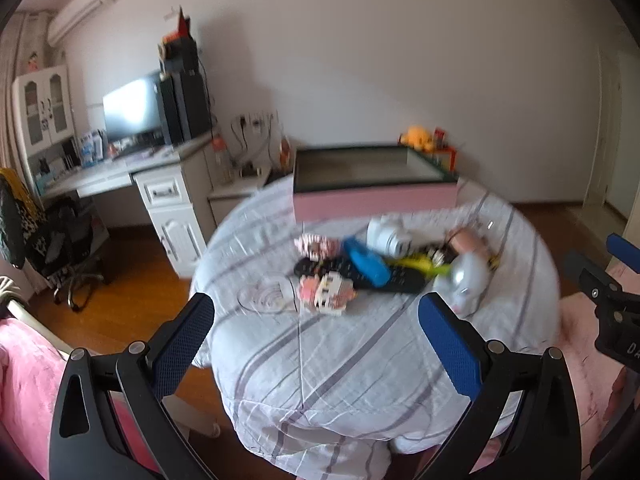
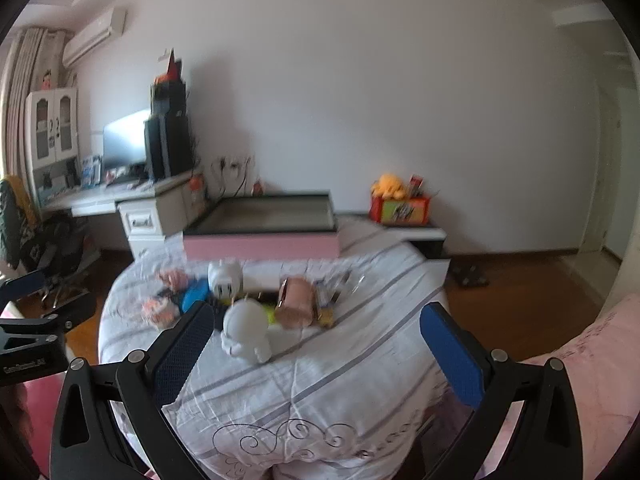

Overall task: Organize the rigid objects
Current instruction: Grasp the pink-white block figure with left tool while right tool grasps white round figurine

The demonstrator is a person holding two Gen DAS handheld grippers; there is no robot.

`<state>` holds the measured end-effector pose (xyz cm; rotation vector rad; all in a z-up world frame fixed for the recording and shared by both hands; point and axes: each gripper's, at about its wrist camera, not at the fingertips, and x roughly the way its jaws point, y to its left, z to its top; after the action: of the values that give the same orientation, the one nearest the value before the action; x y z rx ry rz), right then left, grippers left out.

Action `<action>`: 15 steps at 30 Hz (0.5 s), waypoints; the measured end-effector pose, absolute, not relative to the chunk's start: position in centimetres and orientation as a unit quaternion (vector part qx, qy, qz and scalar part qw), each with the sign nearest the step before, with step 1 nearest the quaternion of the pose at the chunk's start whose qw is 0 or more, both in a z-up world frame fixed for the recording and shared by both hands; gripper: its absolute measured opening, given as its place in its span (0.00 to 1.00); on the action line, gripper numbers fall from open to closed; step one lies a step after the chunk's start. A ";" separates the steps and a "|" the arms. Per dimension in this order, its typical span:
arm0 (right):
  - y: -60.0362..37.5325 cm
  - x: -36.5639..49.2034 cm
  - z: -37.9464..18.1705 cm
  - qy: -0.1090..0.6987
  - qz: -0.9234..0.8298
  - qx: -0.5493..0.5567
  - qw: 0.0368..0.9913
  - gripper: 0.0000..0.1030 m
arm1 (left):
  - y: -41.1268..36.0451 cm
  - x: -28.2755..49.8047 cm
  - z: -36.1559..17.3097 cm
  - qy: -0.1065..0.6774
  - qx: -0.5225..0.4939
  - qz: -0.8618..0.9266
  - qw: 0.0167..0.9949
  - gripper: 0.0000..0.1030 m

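Blurred toy heap, half-buried remote

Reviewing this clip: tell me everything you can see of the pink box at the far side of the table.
The pink box is a wide, shallow, open-topped rectangle with pale pink outer walls, a dark rim and a dull grey-brown inside. Nothing shows inside it from these angles. It sits flat on the striped tablecloth at the table's far edge, behind the pile of toys. Whether the nearest toys touch its front wall cannot be told. Neither gripper is near it.
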<state>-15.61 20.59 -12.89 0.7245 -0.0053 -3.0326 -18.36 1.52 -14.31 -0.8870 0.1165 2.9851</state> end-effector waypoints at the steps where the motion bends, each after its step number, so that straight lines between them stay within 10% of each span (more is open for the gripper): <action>1: 20.3 -16.5 -13.6 0.000 -0.970 0.243 0.017 1.00 | 1.5 -19.2 -15.1 0.040 -0.297 0.954 0.012 1.00; 15: 17.0 -24.2 -20.0 0.015 -0.944 0.326 0.045 1.00 | -0.8 -25.5 -20.3 0.033 -0.380 0.924 0.001 1.00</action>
<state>-24.18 17.02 -20.04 0.9976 0.0451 -2.8844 -25.55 -0.80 -20.26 -1.1945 0.1035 2.9027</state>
